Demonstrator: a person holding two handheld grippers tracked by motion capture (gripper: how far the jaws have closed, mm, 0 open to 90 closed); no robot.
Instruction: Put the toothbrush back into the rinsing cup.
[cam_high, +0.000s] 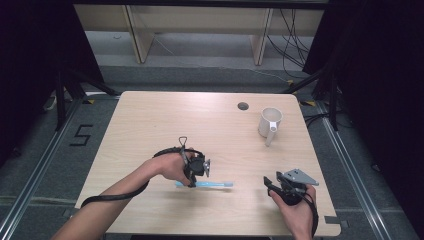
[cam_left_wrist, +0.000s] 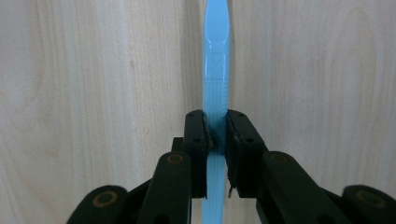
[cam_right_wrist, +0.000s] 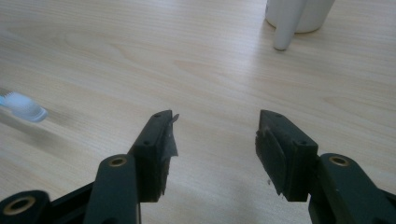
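Note:
A light blue toothbrush (cam_high: 212, 184) lies level, low over the wooden table (cam_high: 150, 125), near its front middle. My left gripper (cam_high: 190, 181) points down onto the handle end and is shut on it. In the left gripper view both pads clamp the blue handle (cam_left_wrist: 216, 70), which runs straight ahead between the jaws of that gripper (cam_left_wrist: 216, 130). My right gripper (cam_high: 269, 183) rests at the front right, open, with nothing between its jaws (cam_right_wrist: 215, 135). The white bristle head (cam_right_wrist: 23, 106) shows at the left of the right gripper view. I cannot tell whether the brush touches the table.
A white mug (cam_high: 270, 122) stands upright at the back right, handle toward the front; it also appears ahead of the right gripper (cam_right_wrist: 299, 14). A small round cable hole (cam_high: 243, 106) sits near the back edge. Dark floor and tripod legs surround the table.

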